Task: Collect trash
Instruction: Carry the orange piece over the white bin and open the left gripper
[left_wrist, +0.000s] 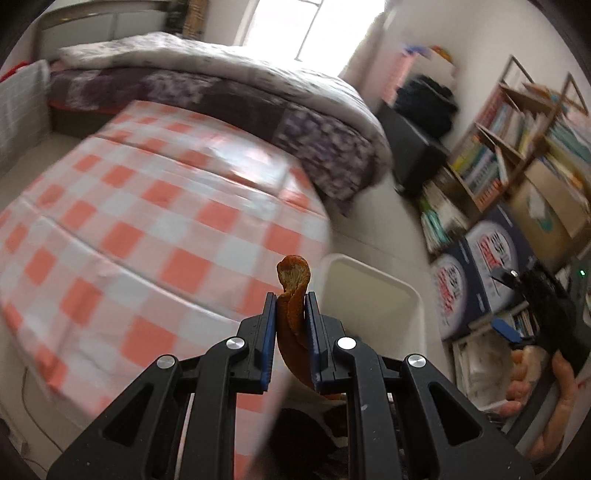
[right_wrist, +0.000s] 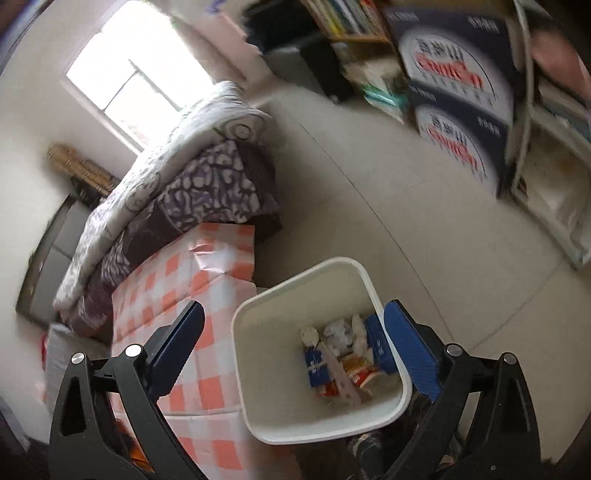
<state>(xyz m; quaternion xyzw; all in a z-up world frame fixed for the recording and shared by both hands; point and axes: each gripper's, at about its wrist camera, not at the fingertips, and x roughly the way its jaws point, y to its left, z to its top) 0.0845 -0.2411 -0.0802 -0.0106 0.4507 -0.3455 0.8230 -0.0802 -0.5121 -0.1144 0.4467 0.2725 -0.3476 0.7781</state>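
Note:
My left gripper (left_wrist: 290, 301) is shut on a curled orange peel (left_wrist: 293, 280), held above the right edge of a table with a red-and-white checked cloth (left_wrist: 140, 221), next to a white trash bin (left_wrist: 373, 295). In the right wrist view the same bin (right_wrist: 325, 424) stands on the floor beside the table and holds several bits of trash (right_wrist: 343, 354): crumpled paper, blue cartons, wrappers. My right gripper (right_wrist: 293, 332) is open and empty, above the bin. It also shows at the right in the left wrist view (left_wrist: 517, 306).
A bed with purple and grey quilts (left_wrist: 229, 88) lies behind the table. Bookshelves (left_wrist: 509, 147) and stacked blue-and-white boxes (left_wrist: 472, 273) line the right wall. Pale floor (right_wrist: 424, 221) runs between the bin and the shelves.

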